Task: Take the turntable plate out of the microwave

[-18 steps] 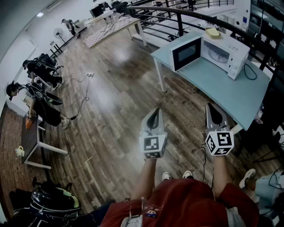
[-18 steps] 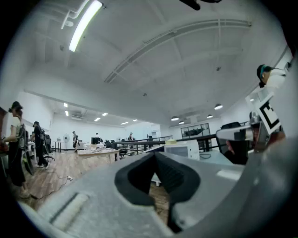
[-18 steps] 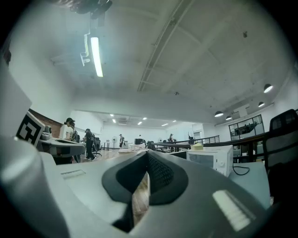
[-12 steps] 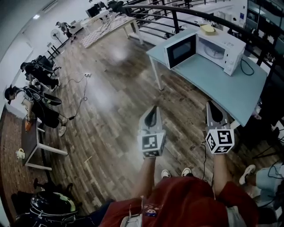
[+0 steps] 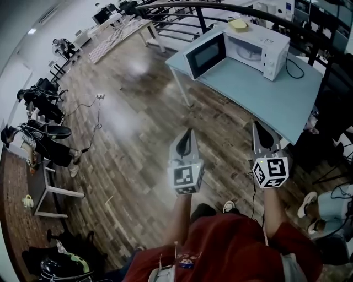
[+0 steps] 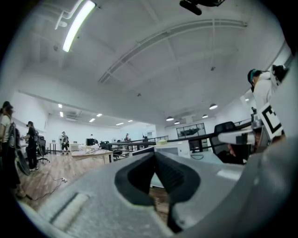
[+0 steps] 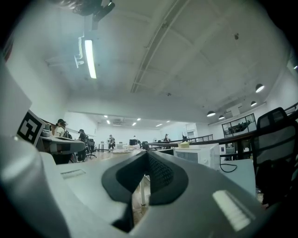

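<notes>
A white microwave point(image 5: 259, 47) stands on a light blue table point(image 5: 265, 96) far ahead, its dark door point(image 5: 204, 54) swung open to the left. Inside the cavity shows the pale round turntable plate point(image 5: 246, 51). My left gripper point(image 5: 190, 132) and right gripper point(image 5: 258, 125) are held level side by side over the wooden floor, well short of the table, both shut with nothing in them. The left gripper view shows shut jaws point(image 6: 154, 154) with the microwave point(image 6: 171, 149) small beyond them. In the right gripper view, the shut jaws point(image 7: 147, 153) point left of the microwave point(image 7: 202, 155).
A yellow thing point(image 5: 239, 23) lies on top of the microwave, whose black cord point(image 5: 292, 65) trails over the table. A dark railing point(image 5: 215, 14) runs behind it. A long table point(image 5: 118, 33), seated people point(image 5: 41, 104) and a floor power strip point(image 5: 99, 96) are at the left.
The table and microwave have shifted left and come a little closer in the head view. Both grippers stay shut and side by side.
</notes>
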